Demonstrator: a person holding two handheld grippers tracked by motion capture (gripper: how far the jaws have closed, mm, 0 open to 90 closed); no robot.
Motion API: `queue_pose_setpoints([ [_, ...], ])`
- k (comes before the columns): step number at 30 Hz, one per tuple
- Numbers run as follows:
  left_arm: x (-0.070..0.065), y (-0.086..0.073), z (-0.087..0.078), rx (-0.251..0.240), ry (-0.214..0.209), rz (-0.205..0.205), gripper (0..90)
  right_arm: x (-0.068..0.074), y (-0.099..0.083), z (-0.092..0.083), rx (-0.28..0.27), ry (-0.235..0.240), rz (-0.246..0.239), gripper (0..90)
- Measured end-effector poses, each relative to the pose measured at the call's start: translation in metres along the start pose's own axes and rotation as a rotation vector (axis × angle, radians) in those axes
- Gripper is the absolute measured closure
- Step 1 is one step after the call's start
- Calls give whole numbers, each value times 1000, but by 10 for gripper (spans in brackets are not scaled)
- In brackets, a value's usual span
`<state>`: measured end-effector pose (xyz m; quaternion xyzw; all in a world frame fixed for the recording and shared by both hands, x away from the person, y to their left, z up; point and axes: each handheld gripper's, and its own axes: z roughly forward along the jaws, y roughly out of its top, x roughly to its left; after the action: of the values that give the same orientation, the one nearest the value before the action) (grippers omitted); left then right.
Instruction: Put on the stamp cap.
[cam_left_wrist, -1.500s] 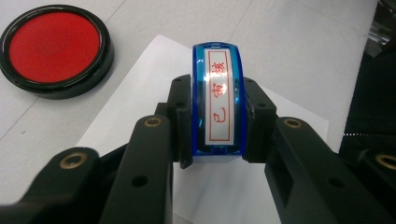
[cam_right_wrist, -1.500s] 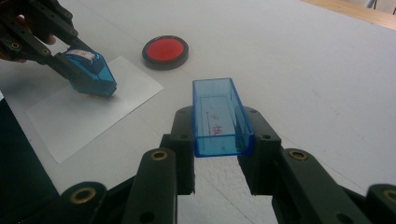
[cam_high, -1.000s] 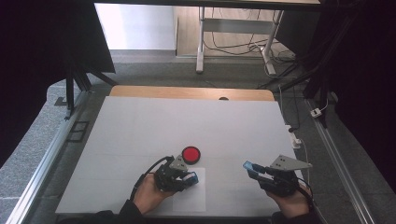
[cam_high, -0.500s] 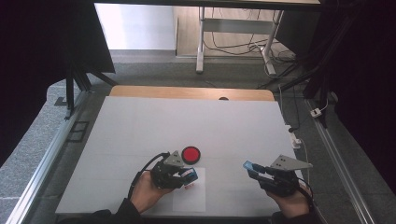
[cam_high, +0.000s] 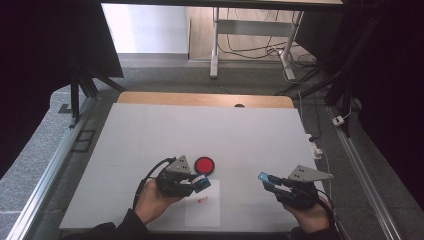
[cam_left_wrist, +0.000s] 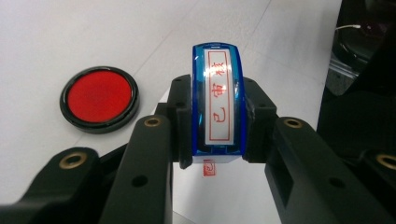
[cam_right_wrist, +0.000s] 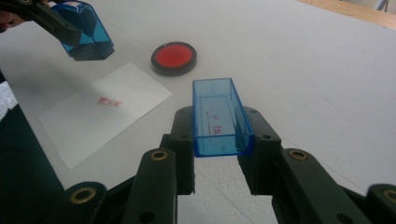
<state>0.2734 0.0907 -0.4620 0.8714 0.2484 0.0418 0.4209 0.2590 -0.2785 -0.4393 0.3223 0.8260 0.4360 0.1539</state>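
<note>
The left gripper (cam_left_wrist: 217, 126) is clamping a blue stamp (cam_left_wrist: 217, 100) between its two black jaws, the jaws pressing on the stamp's two long sides and its labelled top with red characters facing the left gripper view's camera; the stamp is hanging just above a white sheet of paper (cam_high: 202, 207), where a small red stamp print (cam_high: 202, 201) is lying right under it; a round red ink pad (cam_high: 204, 165) is sitting on the white table (cam_high: 150, 135) just beyond the paper, near the stamp but apart from it; the right gripper (cam_right_wrist: 223, 135) is gripping a clear blue cap (cam_right_wrist: 218, 116) by its long walls, open side up, with faint red marks inside; in the high view the left hand (cam_high: 155, 197) is coming in from the bottom edge, its gripper pointing rightwards over the paper, while the right hand (cam_high: 312, 215) is holding its gripper low over the table, well apart from the paper and pointing leftwards
</note>
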Motion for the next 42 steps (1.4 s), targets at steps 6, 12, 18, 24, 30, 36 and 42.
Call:
queue_pose_setpoints([
  [6, 3, 4, -7, -29, -12, 19, 695, 3, 3, 2, -4, 36, -5, 691],
  [12, 3, 7, -12, -39, -23, 42, 695, 8, 8, 7, -9, 91, -11, 691],
  [18, 5, 10, -16, -46, -38, 61, 695, 14, 14, 15, -11, 150, -33, 691],
  [24, 6, 13, -19, -50, -52, 77, 695, 21, 21, 22, -16, 193, -67, 691],
  [30, 8, 14, -24, -64, -63, 82, 695, 27, 26, 27, -13, 228, -91, 691],
  [36, 11, 16, -29, -76, -75, 90, 695, 32, 30, 33, -13, 275, -109, 691],
  [42, 12, 18, -33, -81, -86, 102, 695, 36, 33, 37, -19, 304, -117, 691],
])
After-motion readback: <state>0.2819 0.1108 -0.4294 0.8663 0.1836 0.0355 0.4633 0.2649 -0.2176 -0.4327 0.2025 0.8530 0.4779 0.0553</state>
